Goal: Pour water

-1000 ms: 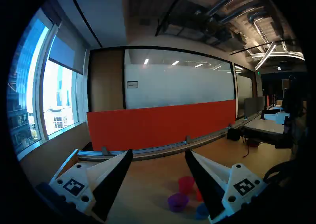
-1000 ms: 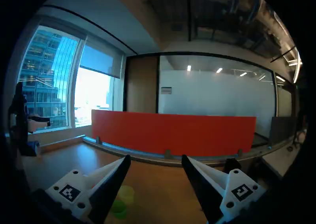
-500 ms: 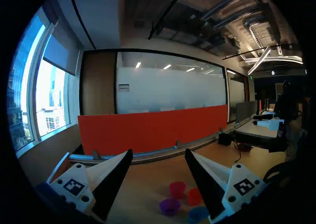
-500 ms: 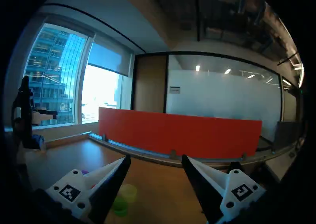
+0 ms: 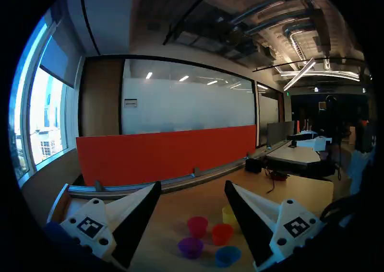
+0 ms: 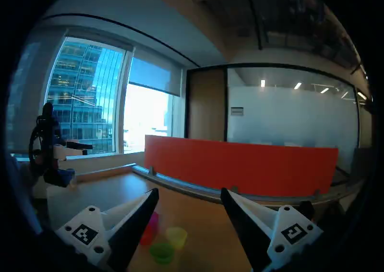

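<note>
In the left gripper view my left gripper [image 5: 192, 195] is open, held above a wooden table [image 5: 211, 195]. Low between its fingers stand small cups: a pink cup [image 5: 197, 225], a purple cup [image 5: 190, 246], a red cup [image 5: 222, 233], a blue cup [image 5: 227, 255] and a yellow cup [image 5: 229, 215] partly behind the right finger. In the right gripper view my right gripper [image 6: 189, 197] is open with nothing between its fingers. Below it sit a yellow cup [image 6: 176, 236], a green cup [image 6: 162, 252] and a pink cup [image 6: 150, 228] partly hidden by the left finger.
An orange divider panel [image 5: 163, 154] runs along the table's far edge, with a frosted glass wall behind. Desks with equipment [image 5: 297, 152] stand to the right. A dark stand-mounted device [image 6: 50, 152] sits on the left by the windows.
Both views have swung: the left gripper turned right, bringing more cups between its fingers; the right gripper turned left, and the pink and yellow cups came into sight. Both stay open.
</note>
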